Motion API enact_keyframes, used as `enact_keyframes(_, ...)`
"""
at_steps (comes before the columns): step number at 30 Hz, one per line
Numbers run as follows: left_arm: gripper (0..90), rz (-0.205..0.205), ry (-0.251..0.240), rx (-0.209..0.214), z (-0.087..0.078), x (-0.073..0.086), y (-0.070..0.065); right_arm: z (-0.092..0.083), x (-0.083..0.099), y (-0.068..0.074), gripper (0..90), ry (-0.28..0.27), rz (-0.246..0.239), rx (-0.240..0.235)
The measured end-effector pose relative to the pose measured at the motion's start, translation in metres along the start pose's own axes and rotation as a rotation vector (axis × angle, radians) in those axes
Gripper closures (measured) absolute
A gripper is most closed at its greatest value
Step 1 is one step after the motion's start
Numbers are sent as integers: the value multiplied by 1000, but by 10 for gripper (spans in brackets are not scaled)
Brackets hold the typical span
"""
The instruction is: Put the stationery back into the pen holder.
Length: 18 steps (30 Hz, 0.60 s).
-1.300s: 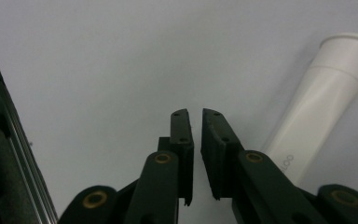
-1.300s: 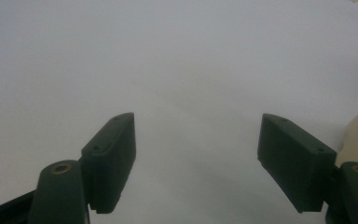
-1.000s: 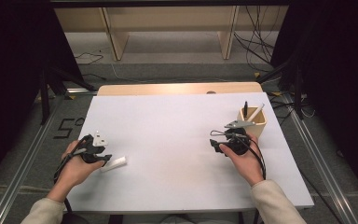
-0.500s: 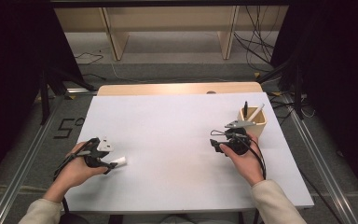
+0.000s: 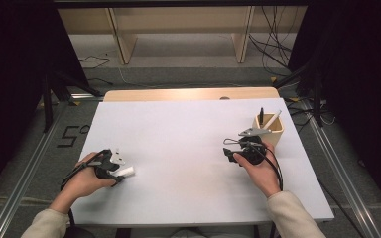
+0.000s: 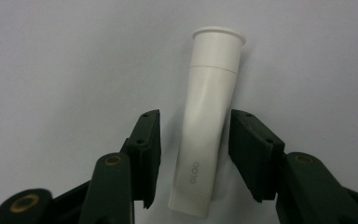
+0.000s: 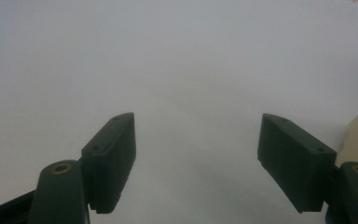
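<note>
The white tube [image 6: 208,135] lies flat on the surface [image 5: 178,134] between the left hand-held gripper's [image 6: 193,161] jaws, which have just been closing without touching it, so an off-centre squeeze could roll it away.

White glue tube [image 6: 208,126], plain and matt, lying flat on the white table surface near the person's left side. Its flared round cap points away in the left gripper view, the crimped flat end lies nearest, and faint grey lettering reading "GLOO" runs along the body near that end. In the high view the tube [image 5: 124,171] lies nearly level, cap end toward the table's middle.
</note>
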<state>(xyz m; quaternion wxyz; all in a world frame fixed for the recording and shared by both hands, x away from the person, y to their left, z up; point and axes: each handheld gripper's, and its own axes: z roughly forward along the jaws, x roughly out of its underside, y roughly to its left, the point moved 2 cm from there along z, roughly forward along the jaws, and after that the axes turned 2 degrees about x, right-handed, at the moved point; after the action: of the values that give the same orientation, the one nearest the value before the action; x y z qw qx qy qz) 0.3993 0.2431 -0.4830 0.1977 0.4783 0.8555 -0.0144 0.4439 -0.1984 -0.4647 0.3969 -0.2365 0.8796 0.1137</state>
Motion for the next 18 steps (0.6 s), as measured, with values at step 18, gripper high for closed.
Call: enact_keyframes(18, 650, -1, 13, 47, 3, -2, 1, 0, 0, 0, 288, 3, 1, 0)
